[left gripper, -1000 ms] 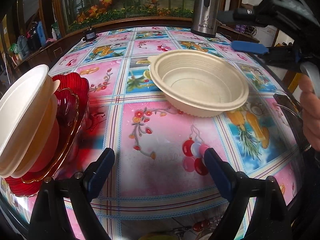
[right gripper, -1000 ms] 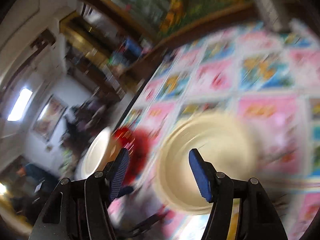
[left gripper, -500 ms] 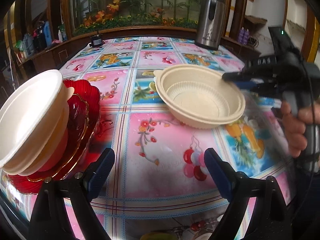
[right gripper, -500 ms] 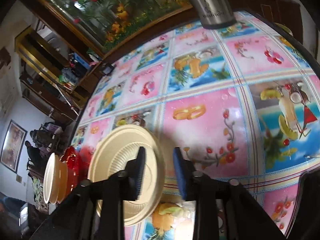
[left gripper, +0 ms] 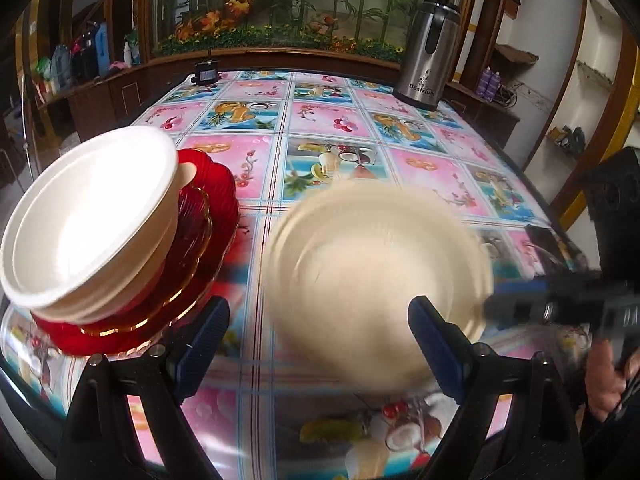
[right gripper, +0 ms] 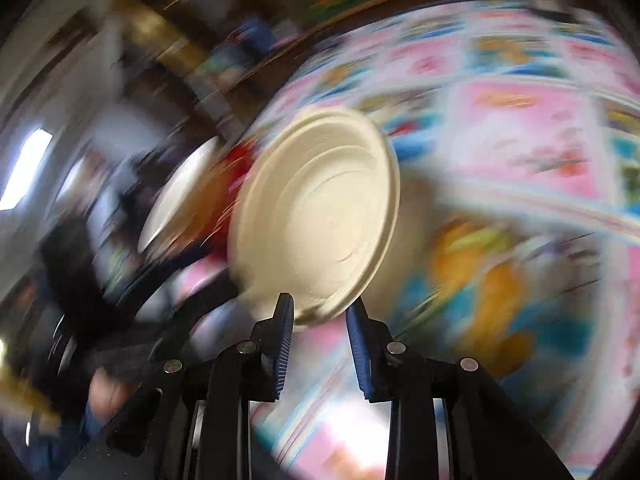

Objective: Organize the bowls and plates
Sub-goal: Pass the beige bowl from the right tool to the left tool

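Right wrist: round, concentrically ridged cream bowl (right gripper: 316, 212).

One legible marking — a brand name reading roughly "Bostrium", letters uncertain — on the steel flask (left gripper: 427, 52). Nothing else readable.

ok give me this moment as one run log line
right gripper: shut on cream bowl rim, carrying it, blurred | left gripper: open, empty | stack: white bowls on red plates
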